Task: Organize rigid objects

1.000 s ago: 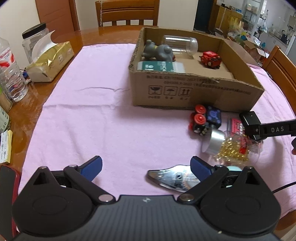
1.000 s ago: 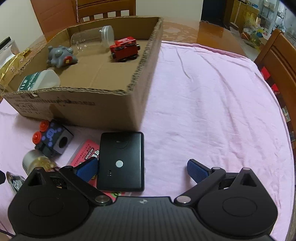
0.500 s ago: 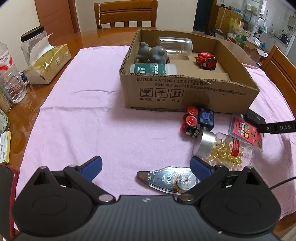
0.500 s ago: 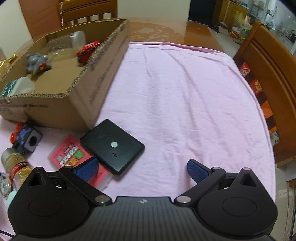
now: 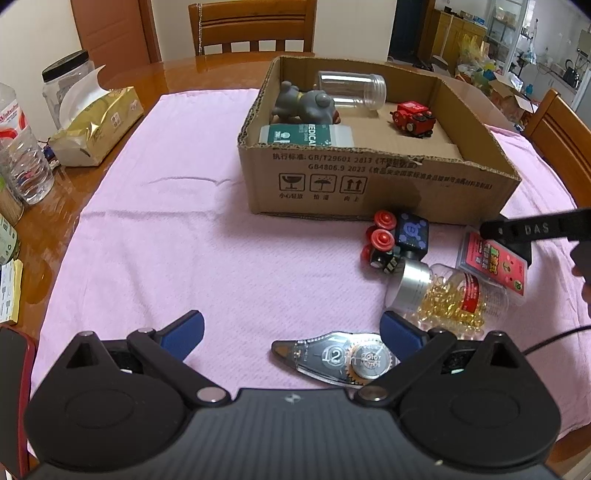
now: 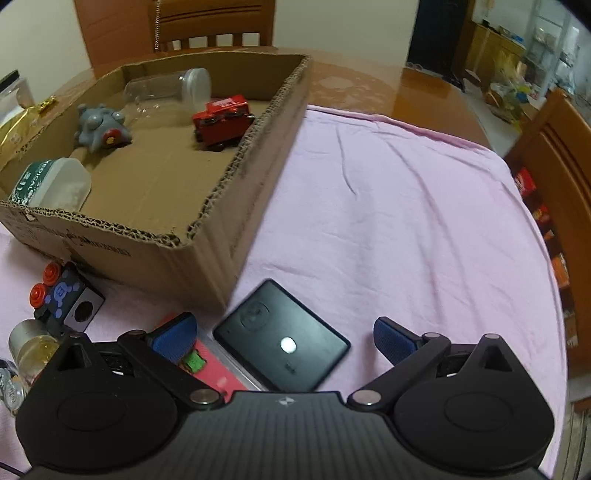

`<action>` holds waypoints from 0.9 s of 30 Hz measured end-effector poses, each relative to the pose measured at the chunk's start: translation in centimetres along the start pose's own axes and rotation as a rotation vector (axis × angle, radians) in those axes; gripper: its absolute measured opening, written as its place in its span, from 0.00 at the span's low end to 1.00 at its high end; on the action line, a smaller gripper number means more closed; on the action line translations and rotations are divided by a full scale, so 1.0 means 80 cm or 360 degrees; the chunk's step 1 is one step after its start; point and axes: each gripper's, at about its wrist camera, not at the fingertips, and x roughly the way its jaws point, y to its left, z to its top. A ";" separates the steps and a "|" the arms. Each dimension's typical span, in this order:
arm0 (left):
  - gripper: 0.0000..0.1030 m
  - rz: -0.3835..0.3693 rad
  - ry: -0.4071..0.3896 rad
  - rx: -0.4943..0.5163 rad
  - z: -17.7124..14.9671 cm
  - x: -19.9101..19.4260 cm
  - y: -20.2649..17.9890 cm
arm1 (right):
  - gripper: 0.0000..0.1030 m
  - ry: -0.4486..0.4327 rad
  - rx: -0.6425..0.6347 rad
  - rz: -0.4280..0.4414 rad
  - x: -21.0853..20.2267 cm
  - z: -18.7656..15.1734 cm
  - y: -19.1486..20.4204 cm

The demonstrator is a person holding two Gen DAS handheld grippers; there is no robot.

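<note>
A cardboard box (image 5: 380, 184) (image 6: 236, 221) on the pink cloth holds a grey toy (image 5: 304, 103), a clear jar (image 5: 352, 90), a red toy car (image 5: 413, 118) and a green-labelled bottle (image 5: 306, 134). In front of it lie a red-and-blue toy (image 5: 397, 238), a capsule jar (image 5: 443, 295), a red card pack (image 5: 493, 262) and a correction tape dispenser (image 5: 336, 356). My left gripper (image 5: 291, 328) is open just above the tape dispenser. My right gripper (image 6: 284, 338) is open around a black flat device (image 6: 282, 338), which rests on the cloth.
A tissue pack (image 5: 96, 125), a plastic jar (image 5: 64, 85) and a water bottle (image 5: 18, 147) stand on the wooden table at the left. Wooden chairs (image 5: 255, 26) stand at the far side and at the right (image 6: 554, 155). The right arm's finger (image 5: 535, 229) reaches over the card pack.
My right gripper swung right, then back towards the box, and the black device now lies between its fingers. My left gripper drew back slightly. Both stayed open.
</note>
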 end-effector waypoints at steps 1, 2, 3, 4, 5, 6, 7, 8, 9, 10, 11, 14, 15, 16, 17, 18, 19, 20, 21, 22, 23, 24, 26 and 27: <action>0.98 -0.0001 0.0004 -0.0001 -0.001 0.000 0.001 | 1.00 -0.0012 0.0005 0.0007 0.002 0.001 0.001; 0.98 -0.0003 0.0008 -0.0002 -0.001 0.000 0.001 | 1.00 -0.0017 0.0013 0.0011 0.003 0.002 0.000; 0.98 -0.0004 0.0009 -0.0001 -0.002 0.000 0.001 | 1.00 -0.0013 0.0014 0.0022 0.004 0.003 -0.001; 0.98 -0.0004 0.0010 0.0000 -0.002 0.000 0.001 | 1.00 -0.0013 0.0013 0.0023 0.004 0.004 -0.002; 0.98 -0.0006 0.0010 0.0002 -0.002 0.000 0.001 | 1.00 -0.0015 0.0010 0.0015 0.004 0.004 -0.003; 0.98 -0.0008 0.0009 0.0003 -0.002 -0.001 0.001 | 1.00 -0.0017 0.0009 0.0008 0.003 0.003 -0.005; 0.98 -0.0010 0.0009 0.0003 -0.002 -0.001 0.001 | 1.00 -0.0018 0.0018 -0.0004 0.003 0.001 -0.008; 0.98 -0.0013 0.0008 0.0001 -0.002 -0.001 0.001 | 1.00 -0.0008 0.0037 -0.0022 0.004 0.000 -0.013; 0.98 -0.0015 0.0007 0.0002 -0.002 -0.001 0.002 | 1.00 0.0012 0.0054 -0.0027 0.006 -0.002 -0.017; 0.98 -0.0015 0.0006 0.0005 -0.001 -0.002 0.002 | 1.00 0.0011 0.0087 -0.0008 0.005 -0.005 -0.024; 0.98 -0.0014 0.0002 0.0009 -0.001 -0.002 0.002 | 1.00 0.0020 0.0108 -0.0004 0.003 -0.007 -0.029; 0.98 -0.0021 -0.0003 0.0008 0.002 -0.002 0.004 | 1.00 0.0044 0.0124 -0.0024 -0.002 -0.014 -0.039; 0.98 -0.0023 -0.0004 0.0010 0.002 -0.001 0.004 | 1.00 0.0053 0.0123 -0.0033 -0.003 -0.015 -0.041; 0.98 -0.0023 -0.0005 0.0014 0.003 0.000 0.003 | 1.00 0.0060 0.0121 -0.0042 -0.004 -0.015 -0.042; 0.98 -0.0024 -0.0004 0.0018 0.004 0.001 0.003 | 1.00 0.0060 0.0116 -0.0047 -0.005 -0.015 -0.041; 0.98 -0.0025 -0.0002 0.0021 0.004 0.002 0.003 | 1.00 0.0051 0.0107 -0.0054 -0.004 -0.014 -0.039; 0.98 -0.0028 0.0001 0.0025 0.005 0.003 0.002 | 1.00 0.0042 0.0090 -0.0062 -0.002 -0.012 -0.035; 0.98 -0.0034 0.0002 0.0032 0.005 0.004 0.001 | 1.00 0.0049 0.0075 -0.0067 0.001 -0.011 -0.031; 0.98 -0.0038 0.0001 0.0039 0.005 0.004 0.001 | 1.00 0.0057 0.0059 -0.0072 0.004 -0.009 -0.027; 0.98 -0.0046 -0.0001 0.0046 0.005 0.004 0.000 | 1.00 0.0045 0.0044 -0.0066 0.006 -0.009 -0.026; 0.98 -0.0055 -0.0001 0.0053 0.004 0.004 0.000 | 1.00 0.0034 0.0031 -0.0054 0.007 -0.009 -0.026; 0.98 -0.0064 0.0004 0.0063 0.003 0.004 0.000 | 1.00 0.0031 0.0028 -0.0046 0.007 -0.009 -0.029; 0.98 -0.0078 0.0014 0.0081 0.000 0.005 0.000 | 1.00 0.0024 0.0025 -0.0041 0.006 -0.011 -0.039; 0.98 -0.0091 0.0019 0.0088 -0.002 0.004 0.000 | 1.00 0.0024 0.0017 -0.0032 0.005 -0.011 -0.043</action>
